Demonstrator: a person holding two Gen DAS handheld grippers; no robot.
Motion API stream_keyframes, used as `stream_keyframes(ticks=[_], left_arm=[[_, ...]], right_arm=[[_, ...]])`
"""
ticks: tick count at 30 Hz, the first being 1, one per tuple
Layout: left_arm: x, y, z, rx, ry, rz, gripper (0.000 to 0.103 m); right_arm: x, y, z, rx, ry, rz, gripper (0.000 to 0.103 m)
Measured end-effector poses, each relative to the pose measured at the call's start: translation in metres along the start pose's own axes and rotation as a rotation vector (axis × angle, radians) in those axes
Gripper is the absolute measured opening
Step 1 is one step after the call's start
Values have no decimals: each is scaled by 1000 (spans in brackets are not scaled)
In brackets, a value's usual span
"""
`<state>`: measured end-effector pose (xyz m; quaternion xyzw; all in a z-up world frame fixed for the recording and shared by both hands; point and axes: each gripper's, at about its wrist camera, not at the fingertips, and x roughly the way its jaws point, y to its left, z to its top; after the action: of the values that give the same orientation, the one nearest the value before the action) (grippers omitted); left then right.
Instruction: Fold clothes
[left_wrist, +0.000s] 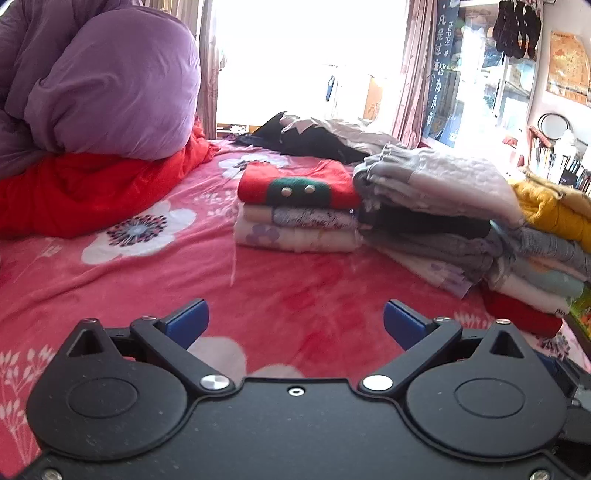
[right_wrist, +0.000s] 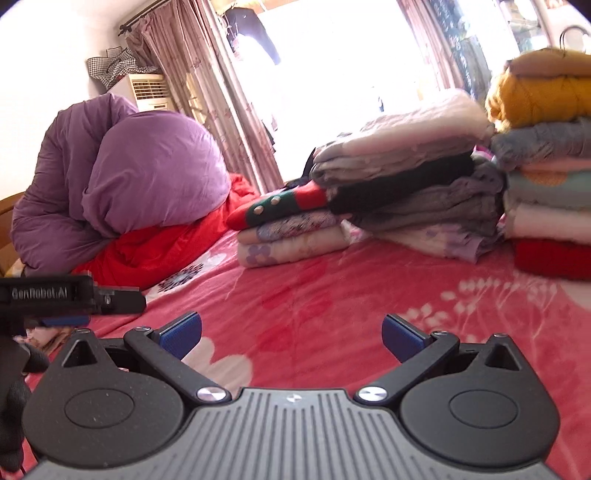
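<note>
I am holding the left gripper (left_wrist: 295, 321) low over the bedspread (left_wrist: 295, 288), its blue pads spread wide with nothing between them; the right gripper (right_wrist: 291, 334) is hovering likewise, jaws fully parted and empty. Ahead of both, three piles of folded clothes are sitting on the bed: a short stack topped by a red garment (left_wrist: 295, 184), a middle stack capped by a pale quilted piece (left_wrist: 436, 177), and a taller stack at the right crowned by a mustard knit (left_wrist: 546, 206). The piles are standing just beside one another, the first two touching. Behind them, dark and pale unfolded clothing (left_wrist: 314, 136) is lying in a heap near the window. I am judging these fabrics to be light, limp and prone to sagging, so a hem or collar edge looks the best place to pinch. The open bedspread between the grippers and the stacks is offering room to spread a garment. At the left, a purple duvet (left_wrist: 103, 85) on red bedding (left_wrist: 92, 188) is bounding that space.
</note>
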<state>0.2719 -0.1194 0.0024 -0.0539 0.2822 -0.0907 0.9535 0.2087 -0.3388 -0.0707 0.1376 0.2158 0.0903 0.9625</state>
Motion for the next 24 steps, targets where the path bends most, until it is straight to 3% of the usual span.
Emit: stream_keyframes(ticks=[3,12,15,20,24], left_arm=[[24,-12,21,53,14,-23,102],[74,-37,66,132,36,-64,102],[87,-50,77,137,47,-127,101],[107,-90,96,180,32,-201,80],[134,-108,113,111,51,-251,76]], right_arm=[[-3,-7,8,-35,-45,-69,103],[1,-66,21,141,-48,-99,103],[6,-81,21,165,-37,-131,103],[11,-94,19,183,-34,-183,103],[13,-99,18,188,-40,-193,103]])
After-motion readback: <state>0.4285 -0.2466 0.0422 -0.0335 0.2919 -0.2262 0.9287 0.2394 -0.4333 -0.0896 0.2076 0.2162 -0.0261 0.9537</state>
